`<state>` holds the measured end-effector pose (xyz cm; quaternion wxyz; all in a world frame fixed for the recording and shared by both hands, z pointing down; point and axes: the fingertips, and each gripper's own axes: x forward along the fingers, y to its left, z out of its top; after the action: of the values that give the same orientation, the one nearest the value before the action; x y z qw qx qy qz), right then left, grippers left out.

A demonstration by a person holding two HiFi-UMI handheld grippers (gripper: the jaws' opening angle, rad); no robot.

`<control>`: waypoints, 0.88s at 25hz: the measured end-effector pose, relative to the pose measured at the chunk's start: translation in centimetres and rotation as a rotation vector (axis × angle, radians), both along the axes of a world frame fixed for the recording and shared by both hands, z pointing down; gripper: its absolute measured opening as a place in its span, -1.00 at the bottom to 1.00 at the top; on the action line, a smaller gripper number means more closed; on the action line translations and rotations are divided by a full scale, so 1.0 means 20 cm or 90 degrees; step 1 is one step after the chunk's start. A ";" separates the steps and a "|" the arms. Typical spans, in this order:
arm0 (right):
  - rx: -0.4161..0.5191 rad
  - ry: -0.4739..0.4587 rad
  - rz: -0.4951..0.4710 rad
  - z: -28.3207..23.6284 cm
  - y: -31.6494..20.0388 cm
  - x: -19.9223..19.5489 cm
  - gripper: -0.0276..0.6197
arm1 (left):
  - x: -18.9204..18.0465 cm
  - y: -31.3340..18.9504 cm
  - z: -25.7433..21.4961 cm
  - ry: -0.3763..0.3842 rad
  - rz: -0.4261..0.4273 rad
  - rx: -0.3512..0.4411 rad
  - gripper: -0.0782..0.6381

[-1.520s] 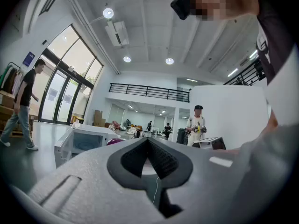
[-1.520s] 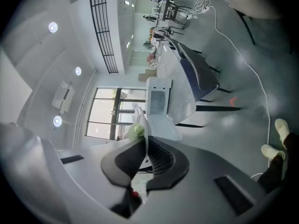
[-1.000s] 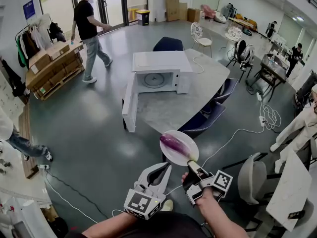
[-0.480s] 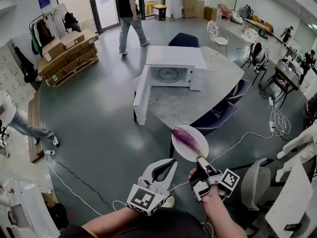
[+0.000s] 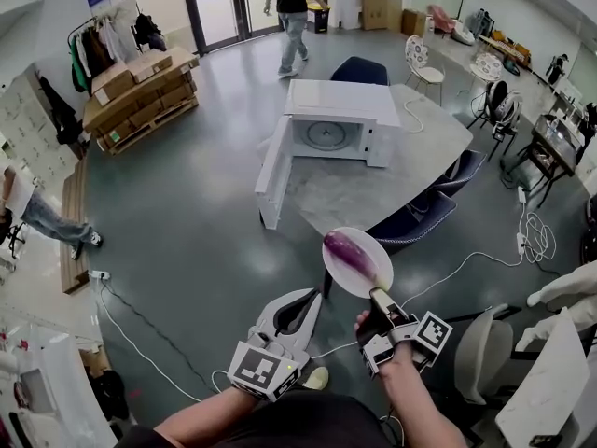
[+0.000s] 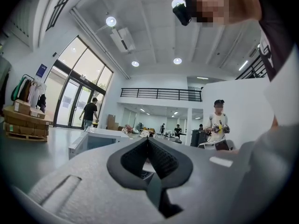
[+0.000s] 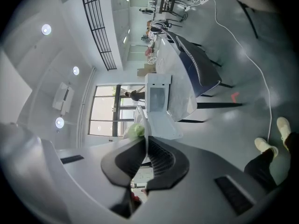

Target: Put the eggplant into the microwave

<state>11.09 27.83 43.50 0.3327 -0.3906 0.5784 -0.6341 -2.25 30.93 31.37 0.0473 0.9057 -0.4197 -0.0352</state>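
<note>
A purple eggplant (image 5: 350, 252) with a green stem (image 7: 134, 131) lies on a white plate (image 5: 365, 278). My right gripper (image 5: 374, 296) is shut on the plate's near rim and holds it up over the floor, short of the table. In the right gripper view the thin plate edge (image 7: 146, 125) runs between the pads. The white microwave (image 5: 334, 121) stands on the grey table (image 5: 373, 189) farther ahead, its door (image 5: 274, 172) swung open to the left. My left gripper (image 5: 315, 297) hangs beside the right one, shut and with nothing in it. In the left gripper view the microwave (image 6: 96, 137) shows low at the left.
Dark blue chairs (image 5: 410, 220) stand at the table's near edge, between the plate and the microwave. White cables (image 5: 452, 261) trail over the floor at the right. Boxes on a pallet (image 5: 140, 87) sit far left. A person (image 5: 293, 6) walks near the glass doors.
The plate with the eggplant stays in the right gripper and both grippers have hardly moved. The person in the background has walked to the right, toward the doors.
</note>
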 end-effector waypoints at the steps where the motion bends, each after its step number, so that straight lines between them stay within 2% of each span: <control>1: 0.001 -0.002 -0.002 0.00 -0.02 0.00 -0.86 | 0.00 -0.02 0.00 0.002 -0.004 0.001 -0.76; 10: -0.001 -0.002 0.006 -0.02 -0.27 -0.05 -0.86 | -0.04 -0.31 -0.04 0.006 0.009 0.006 -0.76; 22: -0.019 0.003 0.057 0.01 -0.86 -0.26 -0.86 | -0.24 -0.98 -0.07 0.010 0.065 0.012 -0.76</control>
<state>5.98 10.73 43.80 0.3534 -0.4223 0.5517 -0.6264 -7.11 11.42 30.06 0.0436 0.9259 -0.3726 -0.0439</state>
